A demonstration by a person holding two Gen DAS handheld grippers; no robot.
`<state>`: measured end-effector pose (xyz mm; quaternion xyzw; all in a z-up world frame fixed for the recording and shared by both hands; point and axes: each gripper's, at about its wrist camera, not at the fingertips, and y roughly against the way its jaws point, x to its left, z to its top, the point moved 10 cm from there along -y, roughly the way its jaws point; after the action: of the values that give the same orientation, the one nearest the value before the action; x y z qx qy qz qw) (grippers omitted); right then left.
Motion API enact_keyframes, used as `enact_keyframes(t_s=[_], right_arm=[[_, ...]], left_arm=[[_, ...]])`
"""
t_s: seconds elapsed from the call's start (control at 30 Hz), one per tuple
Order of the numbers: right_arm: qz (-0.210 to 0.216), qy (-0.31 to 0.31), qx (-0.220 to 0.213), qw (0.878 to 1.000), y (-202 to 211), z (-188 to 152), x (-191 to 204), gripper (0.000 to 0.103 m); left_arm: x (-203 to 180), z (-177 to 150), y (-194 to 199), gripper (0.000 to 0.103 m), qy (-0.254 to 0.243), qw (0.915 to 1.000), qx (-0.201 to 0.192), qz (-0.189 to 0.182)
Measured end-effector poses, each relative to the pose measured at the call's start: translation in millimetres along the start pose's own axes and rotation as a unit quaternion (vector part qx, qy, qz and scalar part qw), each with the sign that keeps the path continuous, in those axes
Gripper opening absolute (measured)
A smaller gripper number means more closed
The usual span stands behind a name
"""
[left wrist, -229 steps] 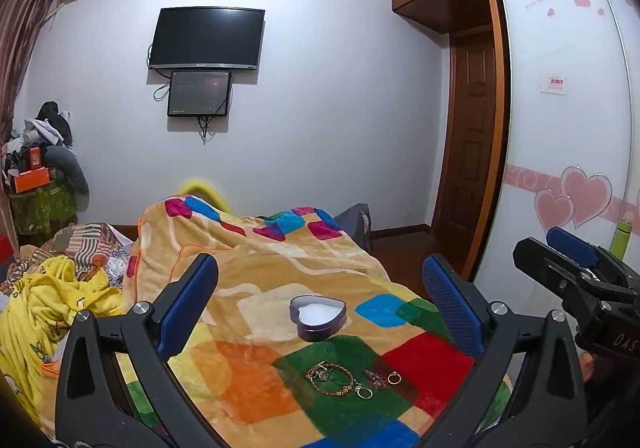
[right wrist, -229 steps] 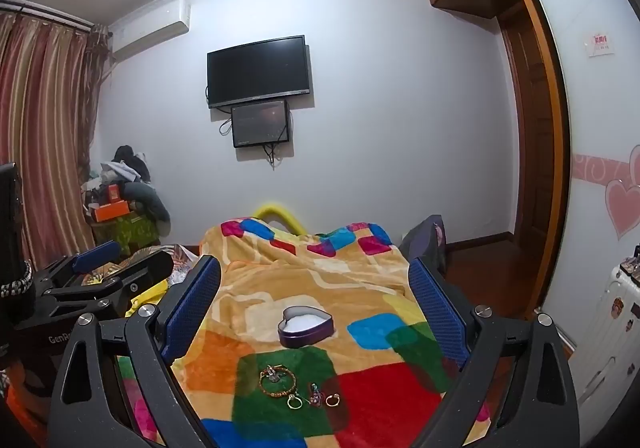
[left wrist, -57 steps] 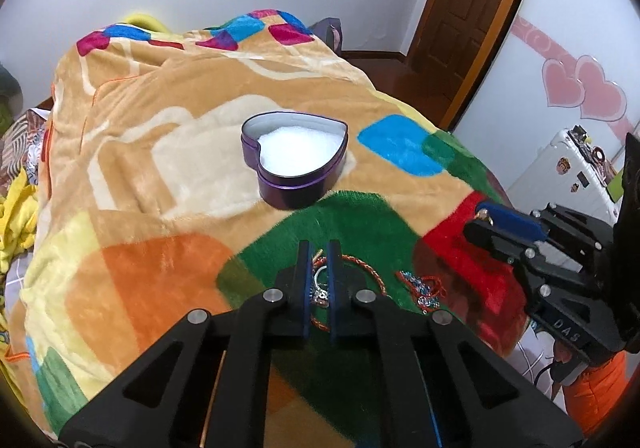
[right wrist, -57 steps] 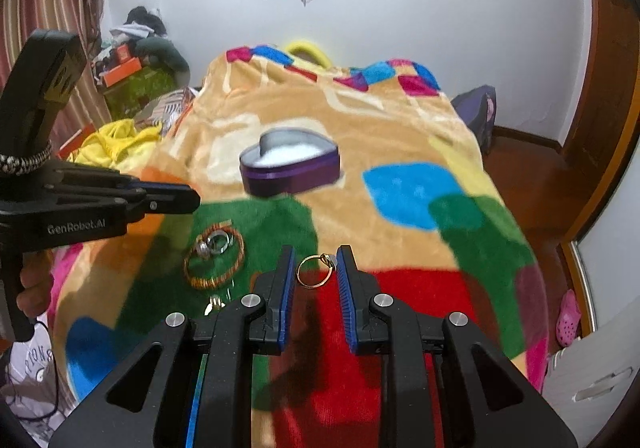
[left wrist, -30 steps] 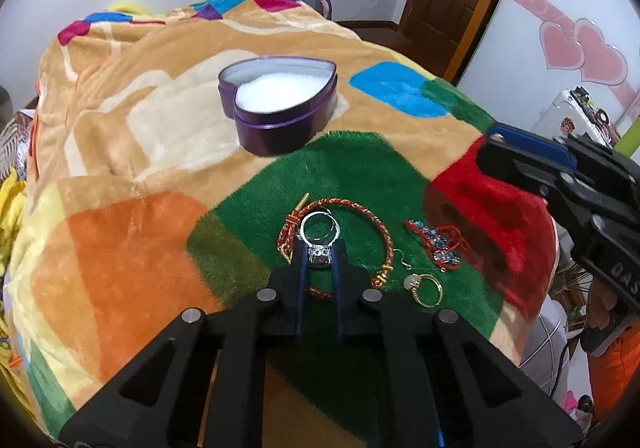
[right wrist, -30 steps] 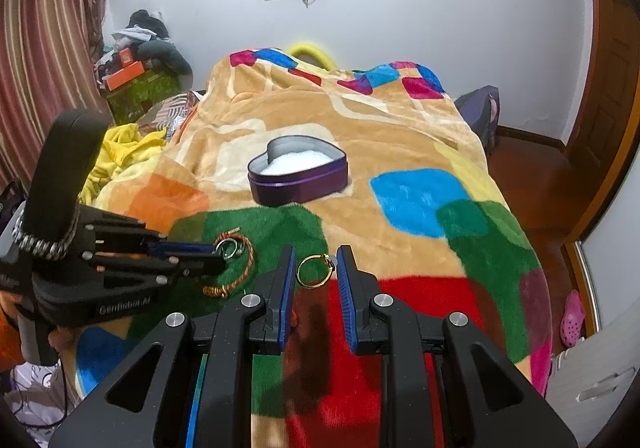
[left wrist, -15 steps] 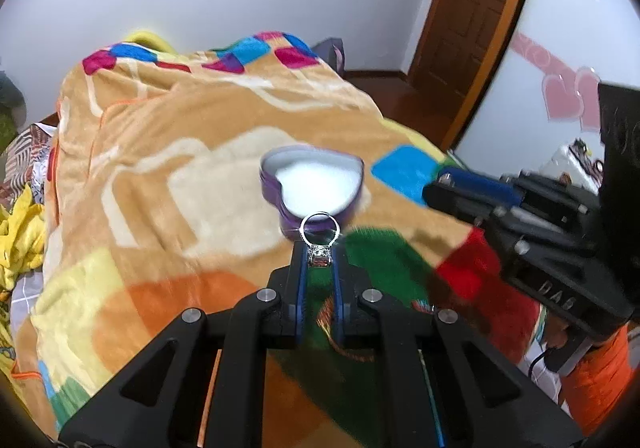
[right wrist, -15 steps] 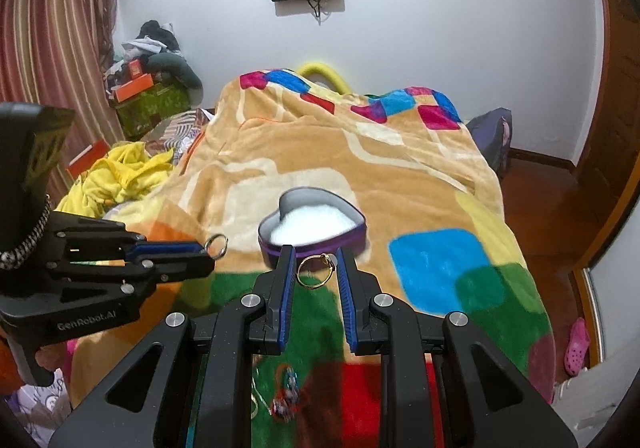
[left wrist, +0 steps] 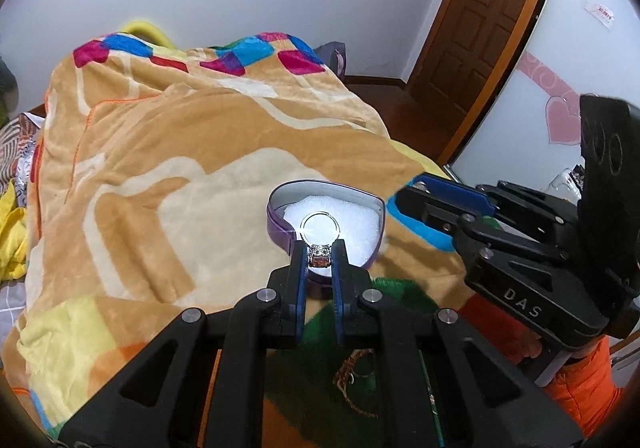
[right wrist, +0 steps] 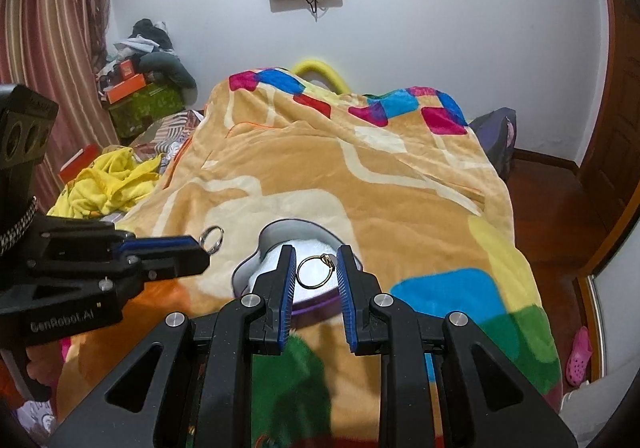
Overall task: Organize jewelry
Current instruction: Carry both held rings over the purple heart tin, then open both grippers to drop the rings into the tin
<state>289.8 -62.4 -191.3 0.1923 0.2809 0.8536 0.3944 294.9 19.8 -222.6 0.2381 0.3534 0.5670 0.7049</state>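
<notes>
Left tongs [left wrist: 320, 248] pinched silver ring [left wrist: 320, 226] over heart box [left wrist: 280, 204]. Right tongs [right wrist: 317, 268] pinched gold ring [right wrist: 315, 271] over same box. Blanket [left wrist: 160, 152] lay under box.

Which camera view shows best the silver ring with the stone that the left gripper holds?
The left wrist view: the silver ring stands face-on between the left gripper's fingers, its stone setting visible, against the white lining of the heart-shaped box. The right wrist view shows it only small and edge-on at that gripper's tip.
</notes>
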Motion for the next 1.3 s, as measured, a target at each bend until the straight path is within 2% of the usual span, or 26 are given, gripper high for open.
enact_keyframes(t_s=[0.2,0.53,1.03,1.2,1.3], right_arm=[[0.018,-0.005,0.025,1.000,-19.1,-3.1,-0.6,0.019],[0.025,-0.007,0.056,0.998,-36.3,-11.2,-5.4,0.019],[0.017,-0.001,0.070,0.997,-34.1,-12.4,-4.0,0.019],[0.004,0.002,0.055,0.998,-17.9,-9.8,-2.0,0.027],[0.001,0.000,0.047,0.999,-6.7,-7.5,-1.7,0.027]], left_arm=[[0.5,-1.5,-18.8,0.010,0.001,0.9998,0.017,-0.008],[1.6,-2.1,-34.5,0.010,-0.003,0.9995,0.031,-0.012],[-3.1,3.6,-15.1,0.012,-0.025,0.9996,0.013,0.005],[0.5,4.8,1.6,0.020,-0.020,0.9996,-0.002,0.019],[1.4,4.3,10.5,0.030,-0.017,0.9995,-0.008,0.025]])
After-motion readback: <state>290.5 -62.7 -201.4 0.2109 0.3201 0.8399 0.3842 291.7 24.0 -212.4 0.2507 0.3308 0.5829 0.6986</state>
